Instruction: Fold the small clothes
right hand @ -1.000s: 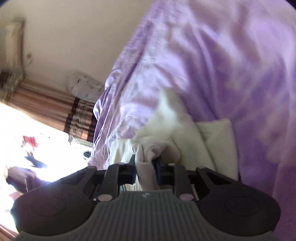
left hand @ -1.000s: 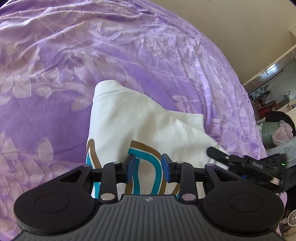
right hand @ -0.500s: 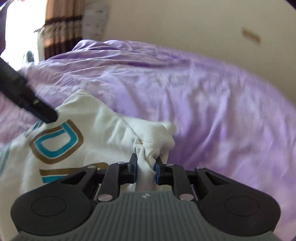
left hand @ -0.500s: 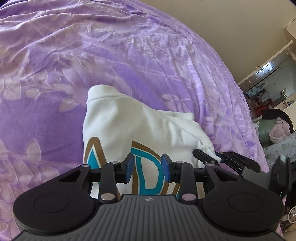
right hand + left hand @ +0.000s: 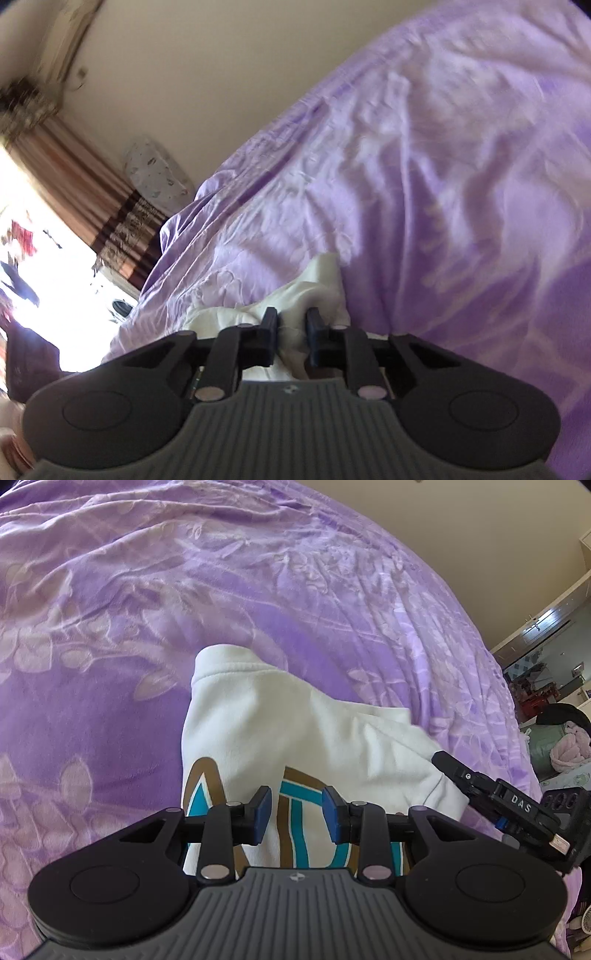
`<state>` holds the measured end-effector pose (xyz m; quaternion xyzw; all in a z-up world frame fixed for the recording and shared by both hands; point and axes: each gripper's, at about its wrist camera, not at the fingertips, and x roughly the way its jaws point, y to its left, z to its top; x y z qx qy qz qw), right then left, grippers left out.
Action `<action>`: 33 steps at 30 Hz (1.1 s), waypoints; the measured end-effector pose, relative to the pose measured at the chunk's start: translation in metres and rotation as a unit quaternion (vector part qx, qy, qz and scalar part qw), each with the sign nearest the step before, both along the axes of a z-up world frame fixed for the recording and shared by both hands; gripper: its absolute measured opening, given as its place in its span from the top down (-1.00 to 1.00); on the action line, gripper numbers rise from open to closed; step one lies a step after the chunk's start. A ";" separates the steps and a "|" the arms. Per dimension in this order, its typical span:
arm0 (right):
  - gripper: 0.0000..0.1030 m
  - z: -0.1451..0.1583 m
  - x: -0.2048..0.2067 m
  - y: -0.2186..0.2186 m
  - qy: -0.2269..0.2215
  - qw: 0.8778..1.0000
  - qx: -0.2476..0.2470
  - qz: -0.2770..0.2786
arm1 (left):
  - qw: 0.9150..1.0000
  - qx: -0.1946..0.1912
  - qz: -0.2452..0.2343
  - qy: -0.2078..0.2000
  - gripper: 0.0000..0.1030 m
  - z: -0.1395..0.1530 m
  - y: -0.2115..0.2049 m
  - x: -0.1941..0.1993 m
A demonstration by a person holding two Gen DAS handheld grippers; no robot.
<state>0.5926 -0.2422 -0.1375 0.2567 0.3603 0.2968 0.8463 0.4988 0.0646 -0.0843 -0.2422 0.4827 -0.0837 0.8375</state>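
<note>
A small white shirt with teal and brown letters lies on the purple bedspread. My left gripper is open and empty, hovering just over the printed letters. In the left wrist view my right gripper reaches in from the right and meets the shirt's right edge. In the right wrist view my right gripper is shut on a bunched fold of the white shirt. Most of the shirt is hidden there behind the gripper body.
The bedspread fills most of both views. A beige wall, a striped curtain and a bright window lie beyond the bed's far edge. Furniture and a pink bundle stand past the bed's right side.
My right gripper has swung and rolled while it keeps its hold on the shirt's edge. The shirt's right side has shifted. My left gripper has stayed open over the letters.
</note>
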 end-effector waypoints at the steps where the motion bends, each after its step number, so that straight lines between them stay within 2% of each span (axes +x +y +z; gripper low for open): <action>1: 0.86 0.008 -0.004 0.004 -0.024 1.000 -0.014 0.002 | 1.000 -0.001 0.000 -0.005 0.28 0.001 0.000 0.000; 3: 0.88 0.029 -0.015 0.007 -0.083 0.995 -0.047 0.002 | 1.000 -0.008 0.001 -0.018 0.28 0.003 0.001 -0.001; 4: 0.89 0.038 -0.017 0.015 -0.109 0.991 -0.078 0.001 | 1.000 -0.010 0.004 -0.023 0.28 0.005 0.002 -0.001; 6: 0.89 0.046 -0.018 0.037 -0.151 0.974 -0.170 0.002 | 1.000 -0.014 0.006 -0.027 0.28 0.008 0.002 -0.001; 8: 0.88 0.037 -0.009 0.051 -0.152 0.965 -0.215 0.005 | 0.999 -0.016 0.008 -0.027 0.28 0.012 0.002 -0.003; 10: 0.86 0.019 0.006 0.052 -0.117 0.969 -0.219 0.005 | 0.999 -0.018 0.002 -0.029 0.28 0.017 0.002 -0.008; 12: 0.72 0.005 0.015 0.043 -0.087 0.975 -0.206 -0.015 | 0.999 -0.010 -0.001 -0.034 0.28 0.024 0.003 -0.014; 13: 0.44 0.003 0.017 0.037 -0.075 0.977 -0.195 -0.032 | 0.999 -0.006 -0.001 -0.035 0.28 0.027 0.005 -0.017; 14: 0.36 0.005 0.016 0.029 -0.066 0.979 -0.185 -0.049 | 0.999 -0.003 0.001 -0.036 0.28 0.029 0.007 -0.020; 17: 0.34 0.025 0.002 0.008 -0.059 0.985 -0.146 -0.065 | 0.999 -0.004 0.017 -0.038 0.28 0.034 0.015 -0.031; 20: 0.32 0.043 -0.027 -0.005 -0.019 0.992 -0.115 -0.051 | 0.999 -0.019 0.036 -0.033 0.28 0.033 0.022 -0.046; 21: 0.28 0.047 -0.041 -0.009 -0.009 0.993 -0.105 -0.046 | 0.999 -0.022 0.037 -0.031 0.28 0.033 0.023 -0.051; 23: 0.05 0.053 -0.073 -0.017 0.013 0.996 -0.081 -0.034 | 0.999 -0.024 0.037 -0.029 0.28 0.031 0.024 -0.064; 25: 0.03 0.053 -0.104 -0.023 0.040 0.996 -0.067 -0.031 | 0.999 -0.020 0.035 -0.025 0.28 0.030 0.023 -0.080; 30: 0.02 0.020 -0.171 -0.044 0.124 0.991 -0.007 -0.049 | 0.999 -0.022 0.028 -0.020 0.28 0.030 0.023 -0.121; 33: 0.02 -0.005 -0.185 -0.056 0.169 0.983 0.028 -0.071 | 0.999 -0.001 0.015 -0.028 0.28 0.034 0.024 -0.146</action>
